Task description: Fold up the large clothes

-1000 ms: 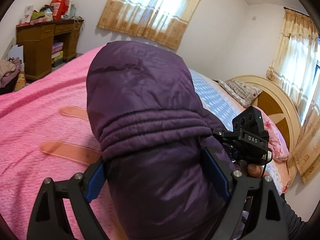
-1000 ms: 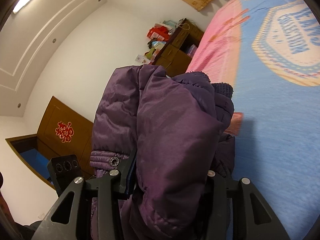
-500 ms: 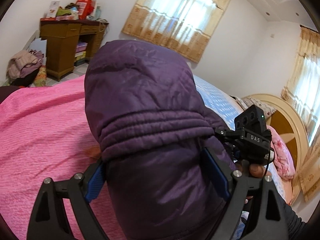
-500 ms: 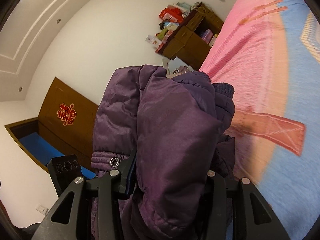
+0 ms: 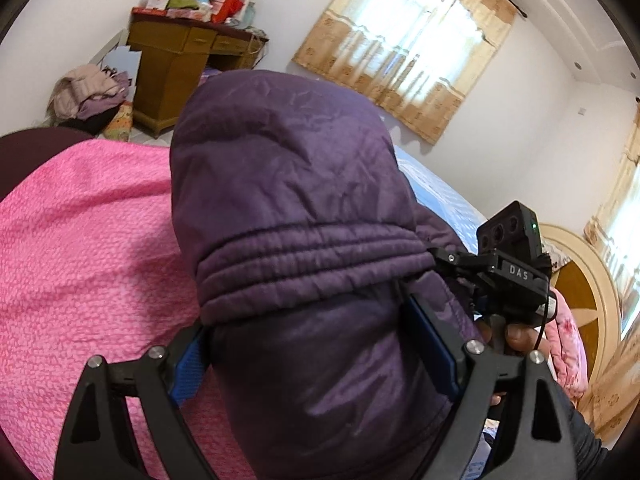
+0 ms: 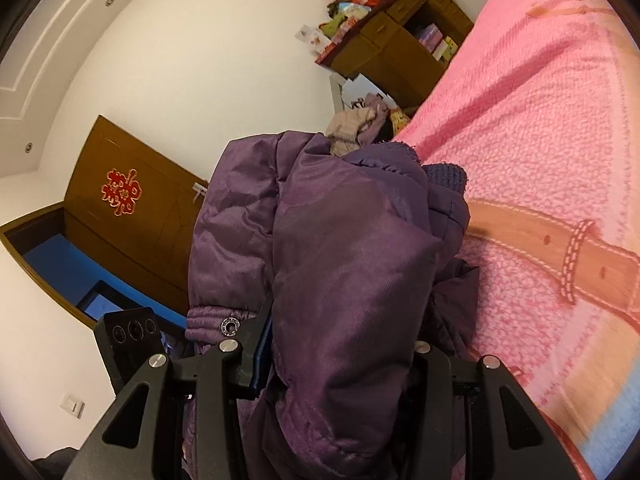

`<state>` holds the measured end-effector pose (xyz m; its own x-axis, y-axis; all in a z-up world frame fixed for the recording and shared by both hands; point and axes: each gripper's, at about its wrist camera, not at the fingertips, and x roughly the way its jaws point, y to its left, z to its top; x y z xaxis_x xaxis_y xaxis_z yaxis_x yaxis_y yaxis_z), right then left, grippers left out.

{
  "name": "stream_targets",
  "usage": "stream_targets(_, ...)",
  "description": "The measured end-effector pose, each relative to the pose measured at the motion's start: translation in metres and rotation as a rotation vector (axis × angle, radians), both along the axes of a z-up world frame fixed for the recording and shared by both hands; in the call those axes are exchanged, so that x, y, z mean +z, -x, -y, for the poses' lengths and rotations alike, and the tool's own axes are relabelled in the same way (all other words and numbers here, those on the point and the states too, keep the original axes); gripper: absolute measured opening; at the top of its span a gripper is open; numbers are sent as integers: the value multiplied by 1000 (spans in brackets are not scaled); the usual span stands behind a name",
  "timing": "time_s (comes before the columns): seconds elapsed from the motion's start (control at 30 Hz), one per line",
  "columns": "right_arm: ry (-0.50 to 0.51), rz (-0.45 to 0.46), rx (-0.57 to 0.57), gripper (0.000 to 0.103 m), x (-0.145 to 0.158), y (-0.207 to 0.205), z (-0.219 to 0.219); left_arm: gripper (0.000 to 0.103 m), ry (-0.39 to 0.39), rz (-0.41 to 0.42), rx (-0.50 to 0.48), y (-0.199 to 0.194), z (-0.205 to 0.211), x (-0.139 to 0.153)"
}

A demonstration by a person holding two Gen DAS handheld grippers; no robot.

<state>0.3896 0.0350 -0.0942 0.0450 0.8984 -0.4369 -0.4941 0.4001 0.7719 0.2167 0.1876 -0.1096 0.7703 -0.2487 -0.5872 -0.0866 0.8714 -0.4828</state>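
Note:
A purple padded jacket fills the middle of the left wrist view, bunched above the pink bed cover. My left gripper is shut on a thick fold of it; the fabric hides the fingertips. In the right wrist view the same jacket hangs in folds with a snap button showing, and my right gripper is shut on it too. The right gripper's body with its "DAS" label shows close beside the left one. The jacket is held up off the bed.
A wooden desk piled with boxes stands by the far wall, with a heap of clothes beside it. A curtained window and a rounded headboard lie right. A brown door shows in the right wrist view.
Both grippers have swung with the jacket toward the foot of the bed: the blue part of the cover has left view, the pink part and the desk have come closer. Grips are unchanged.

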Motion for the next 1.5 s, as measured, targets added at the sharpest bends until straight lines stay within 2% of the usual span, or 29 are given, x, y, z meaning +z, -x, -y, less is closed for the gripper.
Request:
stream_targets(0.1, 26, -24, 14, 44, -9, -2, -12, 92, 24, -24, 9, -1, -8, -12)
stream_targets(0.27, 26, -53, 30, 44, -22, -4, -26, 99, 74, -62, 30, -2, -19, -33)
stream_targets(0.3, 20, -63, 31, 44, -26, -5, -29, 103, 77, -66, 35, 0, -21, -35)
stream_targets(0.63, 5, -123, 11, 52, -56, -6, -31, 103, 55, -32, 41, 5, -16, -45)
stream_targets(0.87, 42, -94, 28, 54, -58, -6, -42, 103, 73, -21, 40, 8, -18, -49)
stream_targets(1.07, 26, -110, 26, 56, -61, -10, -36, 103, 58, -13, 39, 6, -15, -48)
stream_targets(1.23, 7, -143, -27, 69, -47, -12, -15, 103, 71, -42, 57, 6, -17, -42)
stream_targets(1.3, -37, -150, -96, 72, -33, -7, 8, 103, 23, -54, 85, 15, -15, -29)
stream_targets(1.33, -45, -138, -130, 72, -26, -4, 18, 103, -42, -36, 101, 24, -10, -15)
stream_targets(1.43, -76, -52, -250, 75, 9, 12, 53, 103, -176, 60, 111, 50, 4, 21)
stream_targets(1.5, -83, 5, -291, 76, 35, 31, 69, 103, -237, 111, 111, 65, 13, 45)
